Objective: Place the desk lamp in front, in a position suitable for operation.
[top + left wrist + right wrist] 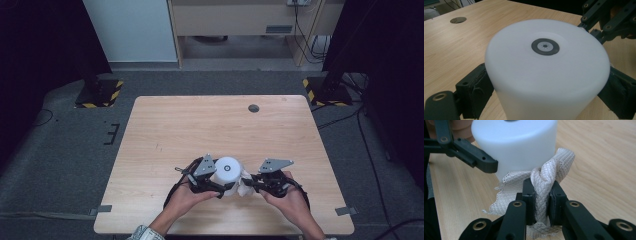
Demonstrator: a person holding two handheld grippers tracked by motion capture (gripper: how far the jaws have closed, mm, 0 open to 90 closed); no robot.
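— Cloth is bunching up between the right gripper fingers, which are pinching a fold of that quilted, diamond-patterned rag with almost no gap left. Is that grip good enough for wiping?

— It is looking firm. The loose frayed edge is trailing out below and to the side of the pads, and the top of the fold is pressing against the side wall of the white cylinder, just beyond the fingertips.

— And the left gripper?

— Its jaws are standing wide, one pad on either flank of the cylinder, and they appear to be clamping it; the grey ringed disc on its top is facing the camera, just above the fingers.

— So how should the wipe go?

— I'm judging that the left side should be holding the cylinder steady on the wooden table while the right is sweeping the cloth around the wall with light pressure. Pushing hard is risking a tilt, since the cloth is touching on the side away from the bracing fingers.
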